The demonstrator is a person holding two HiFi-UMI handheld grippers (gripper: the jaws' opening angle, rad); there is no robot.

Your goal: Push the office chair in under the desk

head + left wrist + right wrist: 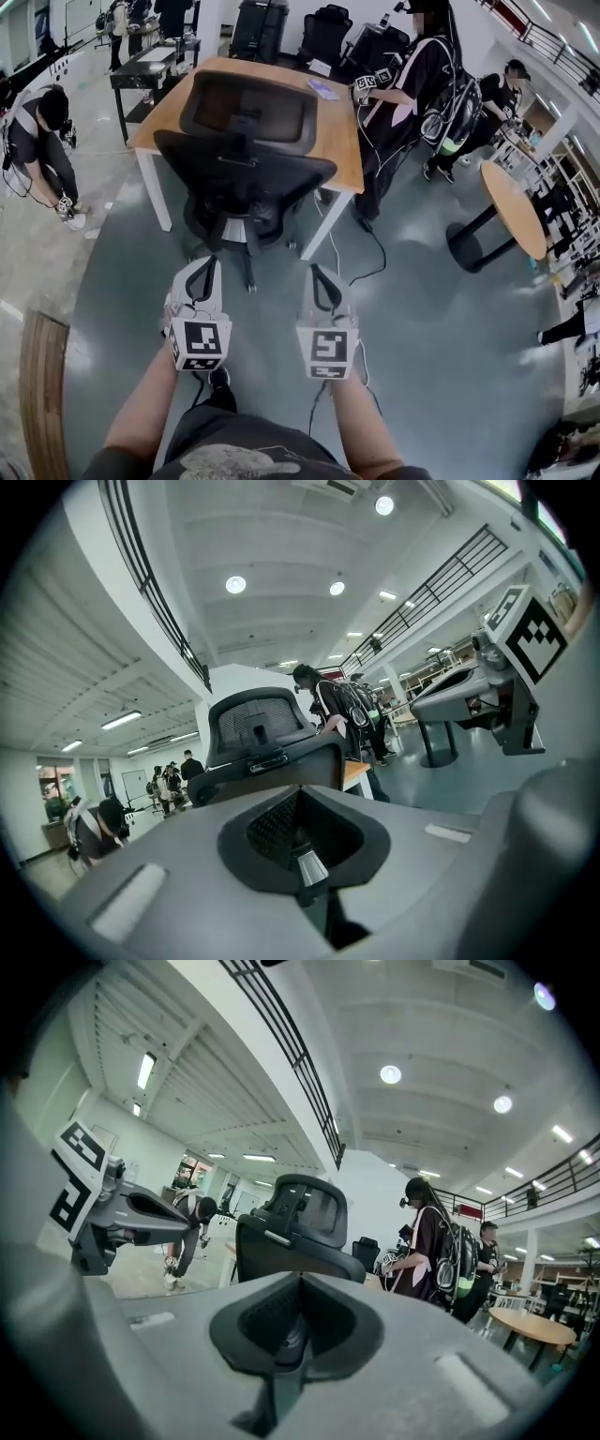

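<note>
A black office chair with a mesh headrest stands in front of me, its back toward me and its seat part-way under the wooden desk with white legs. My left gripper and right gripper are side by side just short of the chair's wheeled base, both pointing at it. Neither touches the chair. Both are shut with nothing between the jaws. The left gripper view has the chair ahead beyond the shut left gripper. The right gripper view shows the chair past the shut right gripper.
A person stands at the desk's right side holding grippers. Another person bends down at the left. A round wooden table stands at the right. A cable lies on the floor by the desk's right leg.
</note>
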